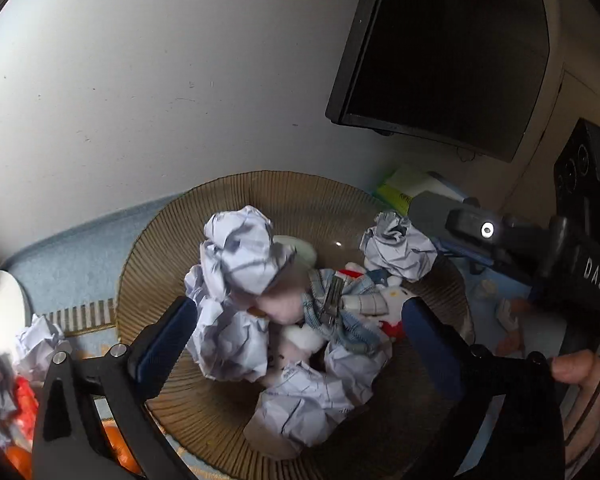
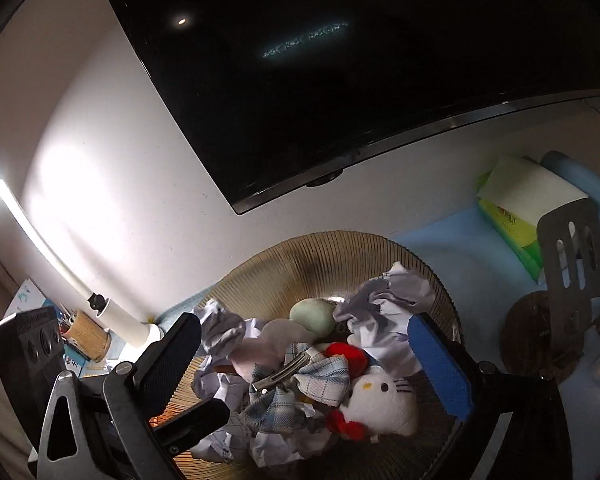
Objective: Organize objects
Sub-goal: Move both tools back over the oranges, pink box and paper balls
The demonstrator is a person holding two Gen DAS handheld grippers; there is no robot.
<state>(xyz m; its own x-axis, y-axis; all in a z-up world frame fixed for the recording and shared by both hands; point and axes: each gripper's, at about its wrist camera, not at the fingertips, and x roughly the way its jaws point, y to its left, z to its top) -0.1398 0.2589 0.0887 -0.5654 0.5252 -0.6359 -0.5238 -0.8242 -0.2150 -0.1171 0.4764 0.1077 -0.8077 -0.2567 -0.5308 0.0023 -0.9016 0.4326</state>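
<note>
A ribbed amber bowl (image 1: 292, 196) (image 2: 300, 256) holds several crumpled paper balls (image 1: 244, 252) (image 2: 384, 300), a plaid bow hair clip (image 1: 332, 300) (image 2: 300, 376), a white cat plush with red bows (image 2: 380, 400) (image 1: 384, 304) and a pale green egg-shaped thing (image 2: 312, 314). My left gripper (image 1: 296, 340) is open, its fingers on either side of the pile, over the bowl. My right gripper (image 2: 304, 368) is open, over the same pile around the bow and plush. It shows at the right of the left wrist view, jaws hidden.
A black screen (image 1: 448, 52) (image 2: 340, 60) hangs on the white wall behind. A tissue box (image 2: 516, 216) (image 1: 400, 190), a metal phone stand (image 2: 572, 256) and a dark round coaster (image 2: 540, 336) lie right. A lamp (image 2: 60, 256), pen cup (image 2: 88, 336) and more paper balls (image 1: 36, 340) lie left.
</note>
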